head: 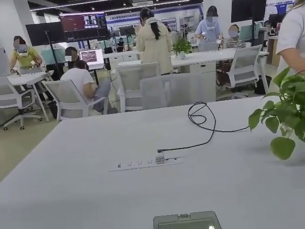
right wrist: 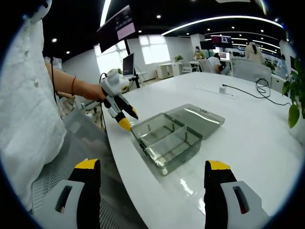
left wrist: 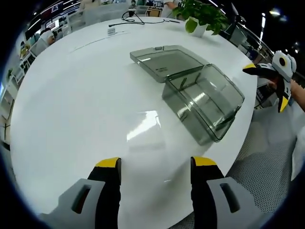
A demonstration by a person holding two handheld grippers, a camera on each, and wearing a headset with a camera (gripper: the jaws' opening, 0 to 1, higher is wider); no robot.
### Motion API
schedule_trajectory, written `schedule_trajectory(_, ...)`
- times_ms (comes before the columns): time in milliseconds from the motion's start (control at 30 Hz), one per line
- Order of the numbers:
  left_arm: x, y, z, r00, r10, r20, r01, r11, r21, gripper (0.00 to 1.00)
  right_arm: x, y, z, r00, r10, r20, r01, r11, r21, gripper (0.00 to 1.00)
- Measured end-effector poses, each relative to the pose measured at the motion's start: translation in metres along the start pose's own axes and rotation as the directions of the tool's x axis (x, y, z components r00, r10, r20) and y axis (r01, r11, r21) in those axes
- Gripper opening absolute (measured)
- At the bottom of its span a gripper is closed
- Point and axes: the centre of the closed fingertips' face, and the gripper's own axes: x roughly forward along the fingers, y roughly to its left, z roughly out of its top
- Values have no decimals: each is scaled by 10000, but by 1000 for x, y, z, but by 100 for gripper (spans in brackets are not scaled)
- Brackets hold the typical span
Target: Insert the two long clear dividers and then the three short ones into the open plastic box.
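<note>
White surface (left wrist: 71,95), open box (left wrist: 205,98) by its near edge. I see the left claw (left wrist: 156,162) spread and empty, with a clear divider (left wrist: 144,126) flat straight ahead, between it and the box. The right claw (right wrist: 152,164) is also spread and empty, sitting farther from the divider. I judge the left one nearer.

The smoke-grey translucent plastic box (left wrist: 205,102), centre-right of the left gripper view, has a hinged lid (left wrist: 164,62) of the same tint; glossy white tabletop (left wrist: 71,109) with pale reflections; clear colourless divider sheet (left wrist: 145,126) at centre; left gripper (left wrist: 156,162), lower edge: black jaws, yellow tips, grey housings; right gripper (right wrist: 152,165), lower edge of the right gripper view: identical scheme; green leafy plant (head: 283,117), right of the head view; black cable (head: 202,124) at centre.
</note>
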Motion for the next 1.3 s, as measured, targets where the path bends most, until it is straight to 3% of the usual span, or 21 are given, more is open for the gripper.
schedule_trajectory(200,2,6,-2,9971,639,-416,-618,9968,514,52,0,-1,0,9999,-60,135,60,10000,21,91)
schedule_trajectory(333,2,10,-6,9901,1186,-755,-1107,9886,1022,45,0,-2,-4,9998,-99,148,98,9999,75,91)
schedule_trajectory(500,1,10,-6,9891,1225,-820,-1157,9898,831,43,-1,-3,-3,9995,-181,271,178,9998,115,90)
schedule_trajectory(667,-1,15,-8,9838,1292,-1240,-1224,9906,610,36,-2,-1,-2,9989,-263,380,258,9996,138,90)
schedule_trajectory(1000,-2,16,-9,9777,1232,-1702,-1106,9905,815,32,-5,1,-7,9985,-398,387,392,9991,150,90)
schedule_trajectory(1300,-4,15,-9,9828,939,-1592,-892,9953,366,31,-7,0,-9,9985,-455,311,450,9989,143,90)
